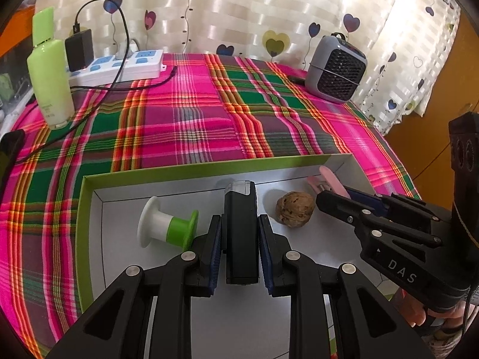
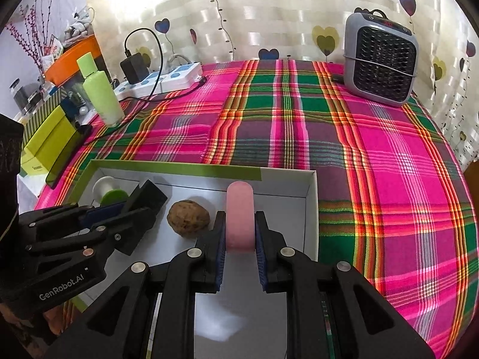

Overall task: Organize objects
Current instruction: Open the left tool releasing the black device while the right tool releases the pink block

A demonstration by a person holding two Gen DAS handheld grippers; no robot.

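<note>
Black lighter clamped in left tongs, pink clip pinched in right tongs — both over white tray.

Tablecloth: plaid of magenta, green and purple with orange-yellow stripes. Box: lime-green rim, white inside. Spool: white with a green end. Lighter: black with a clear cap. Walnut: mottled brown. Hair clip: pale pink. Lotion bottle: light green. Heater: grey with a black grille. Curtain: cream with navy and yellow hearts.
</note>
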